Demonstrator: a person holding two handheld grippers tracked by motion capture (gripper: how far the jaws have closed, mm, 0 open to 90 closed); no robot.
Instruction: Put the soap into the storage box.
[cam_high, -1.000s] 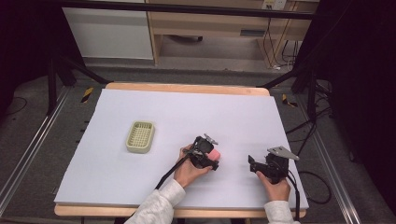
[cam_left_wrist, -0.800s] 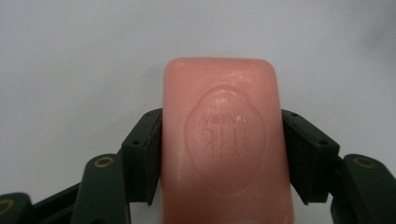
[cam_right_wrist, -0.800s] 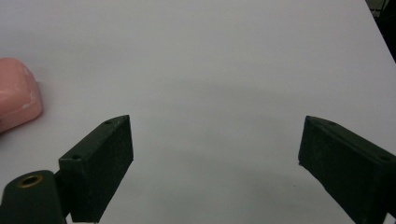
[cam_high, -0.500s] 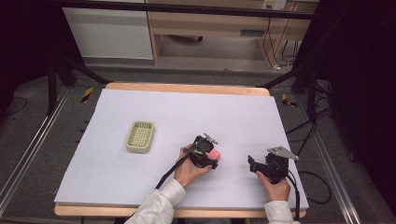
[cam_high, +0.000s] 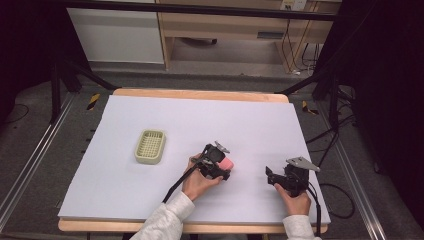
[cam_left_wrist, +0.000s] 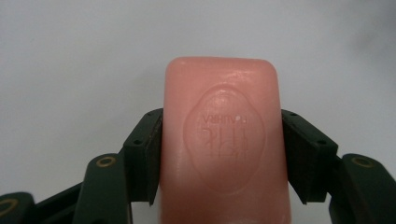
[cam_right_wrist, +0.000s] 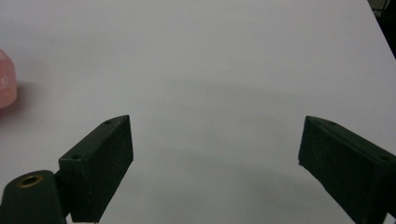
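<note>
A pink bar of soap (cam_high: 228, 163) with an embossed oval stamp lies on the white table sheet (cam_high: 200, 120) near the front middle. My left gripper (cam_high: 224, 168) is shut on it. In the left gripper view both black pads (cam_left_wrist: 150, 154) press the long sides of the soap (cam_left_wrist: 222, 93), whose far end sticks out past the jaws. My right gripper (cam_high: 270, 175) rests to the right of the soap, apart from it. In the right gripper view, that gripper (cam_right_wrist: 215, 154) is open with bare table between its jaws. An edge of the soap (cam_right_wrist: 5, 79) shows at far left there.
A pale green slotted soap dish (cam_high: 150, 146) sits on the sheet left of the left gripper. The wooden table edge (cam_high: 200, 94) runs along the back. Black stand legs and cables flank the table on the floor.
</note>
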